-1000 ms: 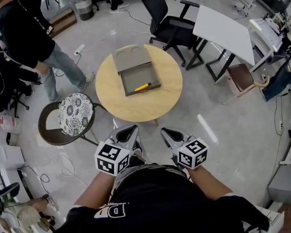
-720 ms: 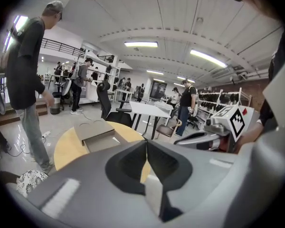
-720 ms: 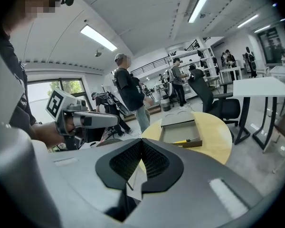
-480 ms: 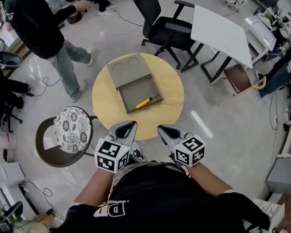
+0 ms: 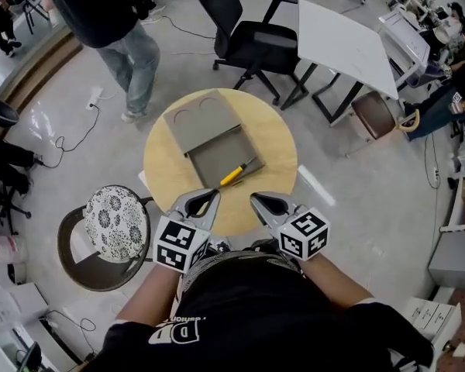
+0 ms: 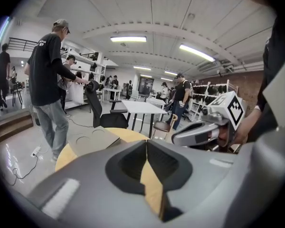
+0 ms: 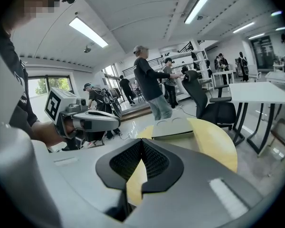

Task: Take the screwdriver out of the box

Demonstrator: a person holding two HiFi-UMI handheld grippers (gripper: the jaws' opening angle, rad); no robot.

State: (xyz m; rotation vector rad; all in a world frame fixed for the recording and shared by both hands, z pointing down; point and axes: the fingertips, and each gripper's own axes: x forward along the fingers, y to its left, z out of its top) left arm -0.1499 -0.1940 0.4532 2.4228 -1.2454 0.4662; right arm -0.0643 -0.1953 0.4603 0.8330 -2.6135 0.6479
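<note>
A grey box lies open on the round wooden table, its lid folded back on the far side. In the tray lies the screwdriver, with a yellow handle and a dark shaft. My left gripper and right gripper hover side by side at the table's near edge, short of the box, both shut and holding nothing. In the left gripper view the jaws meet in front of the lid. In the right gripper view the shut jaws point at the box.
A chair with a patterned seat stands left of the table. A black office chair and a white desk stand behind it, a brown stool to the right. A person in jeans stands at the far left.
Both grippers have come forward side by side, from over the floor to the table's near edge, and the table looks nearer. The person at the left has walked toward the far side.
</note>
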